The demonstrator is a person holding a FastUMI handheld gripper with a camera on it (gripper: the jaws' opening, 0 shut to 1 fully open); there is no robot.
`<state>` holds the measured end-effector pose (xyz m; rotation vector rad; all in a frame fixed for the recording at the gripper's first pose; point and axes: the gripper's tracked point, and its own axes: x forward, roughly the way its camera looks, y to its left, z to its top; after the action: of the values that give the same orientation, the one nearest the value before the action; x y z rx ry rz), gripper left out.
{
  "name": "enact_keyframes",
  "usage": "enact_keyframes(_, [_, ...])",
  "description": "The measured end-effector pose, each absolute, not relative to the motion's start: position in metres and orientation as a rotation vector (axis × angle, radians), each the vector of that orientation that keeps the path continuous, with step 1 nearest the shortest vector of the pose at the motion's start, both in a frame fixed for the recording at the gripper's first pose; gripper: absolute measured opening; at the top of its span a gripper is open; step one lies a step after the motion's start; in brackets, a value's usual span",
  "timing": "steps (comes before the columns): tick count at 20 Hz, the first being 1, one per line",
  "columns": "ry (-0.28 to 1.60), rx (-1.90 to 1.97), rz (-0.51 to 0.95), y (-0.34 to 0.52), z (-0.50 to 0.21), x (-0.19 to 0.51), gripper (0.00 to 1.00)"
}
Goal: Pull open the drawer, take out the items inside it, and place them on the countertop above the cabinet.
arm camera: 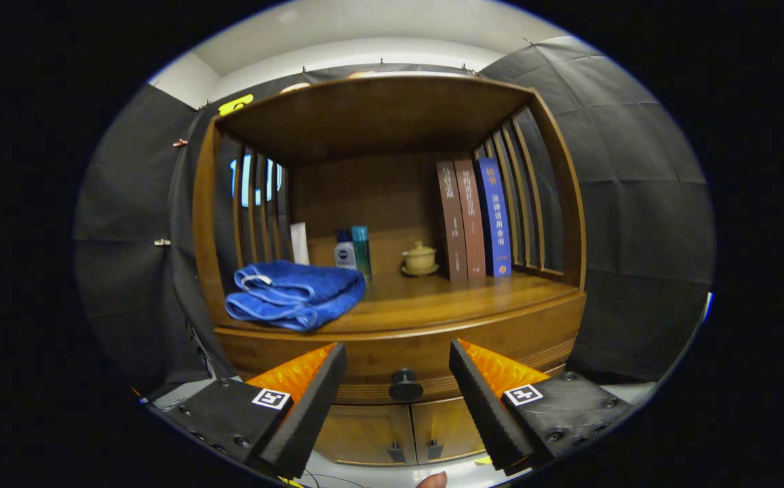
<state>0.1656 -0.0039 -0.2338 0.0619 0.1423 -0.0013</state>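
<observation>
Black cloth walls close in on both sides of a wooden cabinet [392, 325], w/ an open slatted shelf bay on top. Its surface [473, 298] is the drop zone: left part taken by a folded blue towel [294, 295], back row has two bottles [353, 252], a small lidded cup [420, 259] and three upright books [473, 218]. Front-centre and front-right of the surface are bare, so that looks like the best room for setting things down.

Drawer [399, 352] sits just under the surface edge, fully shut, front flush. Contents not visible. Below it, two small doors w/ latches.

Drawer knob [405, 385], dark and round, lies ahead of the gripper [397, 396], roughly centred in the gap btwn the fingers [310, 400]. Jaws stand wide open, holding nothing, not touching the knob.

Step in hand, by judgement: approach to the knob, first stage of the task; nothing out yet. Next move calls for going straight fwd until the knob is btwn the pads, closing on it, then pulling back level. Clearance note: the surface lip overhangs just above the knob, so the fingers need to stay below it.
</observation>
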Motion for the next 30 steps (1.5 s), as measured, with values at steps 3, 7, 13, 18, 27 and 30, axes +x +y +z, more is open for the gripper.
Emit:
enact_keyframes(3, [0.181, 0.015, 0.002, -0.002, -0.268, 0.182, 0.99])
enact_keyframes(7, [0.223, -0.034, 0.017, -0.002, -0.298, 0.200, 0.91])
enact_keyframes(13, [0.228, -0.009, 0.006, -0.007, -0.313, 0.215, 0.54])
enact_keyframes(18, [0.211, -0.120, 0.032, -0.007, -0.309, 0.213, 0.31])
enact_keyframes(27, [0.242, -0.029, 0.010, -0.010, -0.302, 0.151, 0.30])
enact_keyframes(30, [0.241, -0.005, 0.010, -0.013, -0.298, 0.124, 0.30])
